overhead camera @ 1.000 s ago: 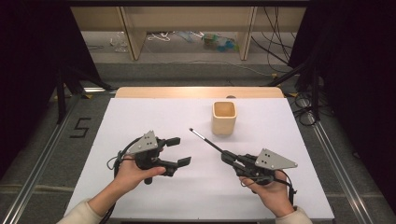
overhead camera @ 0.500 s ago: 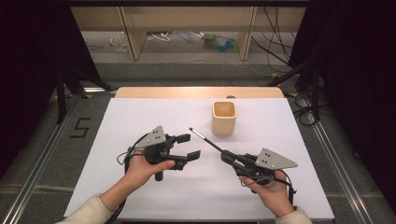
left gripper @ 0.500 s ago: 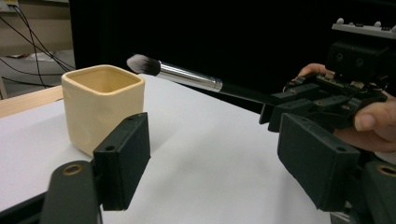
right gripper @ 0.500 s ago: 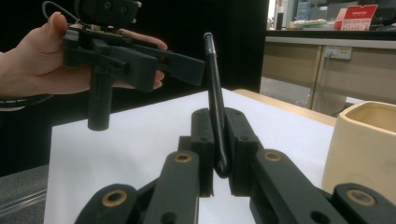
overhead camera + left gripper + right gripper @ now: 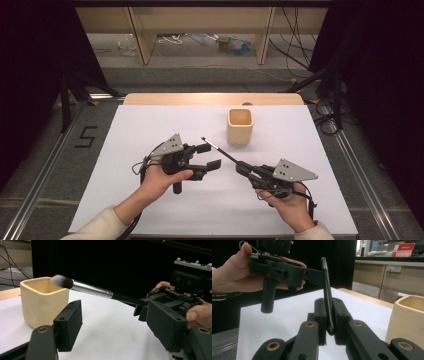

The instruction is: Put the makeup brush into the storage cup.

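Observation:
My right gripper (image 5: 243, 168) is shut on the black handle of a makeup brush (image 5: 220, 150). The brush slants up and away, its bristle tip (image 5: 60, 281) near the rim of a cream square cup (image 5: 240, 126). My left gripper (image 5: 210, 156) hovers just left of the brush with its jaws apart. They have just been closing a little, and nothing is pressed between them. In the left gripper view the brush (image 5: 93, 290) crosses beyond the jaws, above the white table. In the right gripper view the handle (image 5: 326, 287) rises from between the pads, with the left gripper (image 5: 312, 275) behind it.
The white mat (image 5: 150, 125) covers the table, with a wooden strip (image 5: 165, 99) at its far edge. The cup (image 5: 409, 317) stands close to the right gripper's right side. Dark curtains and metal rails flank the table.
My left gripper has moved right, closer to the brush tip, and its jaws have narrowed slightly. The right gripper and brush have stayed put.

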A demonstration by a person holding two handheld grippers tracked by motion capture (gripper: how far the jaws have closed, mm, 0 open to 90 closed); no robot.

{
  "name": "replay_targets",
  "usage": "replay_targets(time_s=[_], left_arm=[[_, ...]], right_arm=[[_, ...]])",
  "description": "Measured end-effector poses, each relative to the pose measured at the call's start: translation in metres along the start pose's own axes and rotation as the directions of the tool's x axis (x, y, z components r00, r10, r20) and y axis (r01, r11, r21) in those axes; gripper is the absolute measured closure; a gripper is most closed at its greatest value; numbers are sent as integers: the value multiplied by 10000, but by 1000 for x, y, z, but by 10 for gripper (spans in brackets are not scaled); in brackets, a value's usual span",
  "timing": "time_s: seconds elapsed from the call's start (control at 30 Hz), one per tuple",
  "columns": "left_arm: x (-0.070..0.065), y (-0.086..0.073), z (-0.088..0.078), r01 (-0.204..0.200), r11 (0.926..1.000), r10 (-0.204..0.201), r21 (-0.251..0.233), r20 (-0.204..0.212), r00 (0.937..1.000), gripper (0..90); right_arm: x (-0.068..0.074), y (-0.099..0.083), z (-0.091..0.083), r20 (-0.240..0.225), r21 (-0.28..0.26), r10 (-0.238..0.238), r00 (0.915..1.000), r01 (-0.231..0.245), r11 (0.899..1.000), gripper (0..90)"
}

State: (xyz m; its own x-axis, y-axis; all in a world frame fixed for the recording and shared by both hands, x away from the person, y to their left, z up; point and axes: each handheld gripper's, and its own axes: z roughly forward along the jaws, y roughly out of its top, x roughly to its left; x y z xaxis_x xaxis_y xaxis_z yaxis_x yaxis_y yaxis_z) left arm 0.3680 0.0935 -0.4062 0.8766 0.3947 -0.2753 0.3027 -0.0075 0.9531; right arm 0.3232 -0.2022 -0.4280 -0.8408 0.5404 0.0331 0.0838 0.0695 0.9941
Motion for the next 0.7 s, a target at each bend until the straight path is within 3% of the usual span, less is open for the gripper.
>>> replay_targets(time_s=[0.07,0.47,0.57,0.7], left_arm=[[1,0,1,82,9999,-82,-87,46,10000,299],[-2,-1,9,395,9988,-390,-276,192,9991,330],[-2,0,11,300,9991,-289,-310,350,9990,346],[-3,0,12,623,9973,-606,-389,432,9972,381]], right_arm=[[-1,1,-1,-126,216,-12,9999,15,9998,840],[0,0,1,-129,70,-76,9999,77,9999,840],[0,0,1,-163,7,-102,9998,102,9999,840],[0,-1,2,-235,-11,-124,9996,123,9999,840]])
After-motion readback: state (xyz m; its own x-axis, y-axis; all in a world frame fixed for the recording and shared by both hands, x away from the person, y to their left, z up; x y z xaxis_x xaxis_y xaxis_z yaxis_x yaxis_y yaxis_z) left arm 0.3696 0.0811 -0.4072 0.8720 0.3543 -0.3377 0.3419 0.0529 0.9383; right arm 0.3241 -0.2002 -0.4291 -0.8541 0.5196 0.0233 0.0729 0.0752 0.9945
